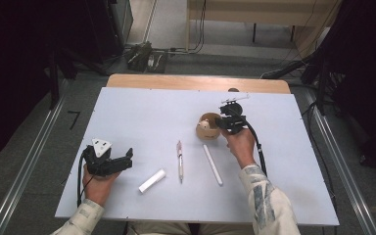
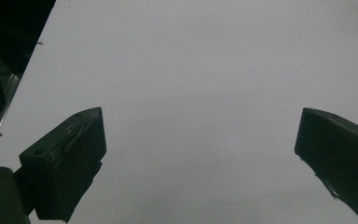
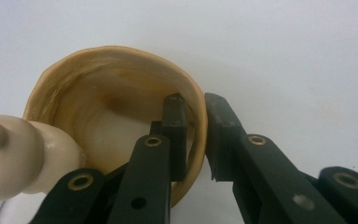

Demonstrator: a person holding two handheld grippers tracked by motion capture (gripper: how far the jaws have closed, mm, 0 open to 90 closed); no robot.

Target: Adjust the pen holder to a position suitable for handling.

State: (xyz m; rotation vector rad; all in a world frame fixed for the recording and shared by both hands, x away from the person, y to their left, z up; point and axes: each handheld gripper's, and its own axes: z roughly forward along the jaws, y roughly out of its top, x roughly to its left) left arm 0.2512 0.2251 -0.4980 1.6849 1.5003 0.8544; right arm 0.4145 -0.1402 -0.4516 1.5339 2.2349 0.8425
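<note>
On the white table [image 1: 142, 112], right gripper [image 3: 196, 135] pinches the tan cup [image 3: 70, 79] by its rim.
Left gripper [image 1: 123, 160] rests with jaws wide apart, holding nothing.

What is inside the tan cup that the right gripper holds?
One jaw of the right gripper sits inside the tan cup, clamping its rim. A cream rounded object covers part of the opening, so the bottom there is hidden.

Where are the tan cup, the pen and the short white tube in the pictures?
tan cup [image 3: 121, 60]: right gripper view, on its far rim.
pen [image 1: 179, 160]: high view, on the middle of its barrel.
short white tube [image 1: 152, 180]: high view, on the middle of its length.
</note>
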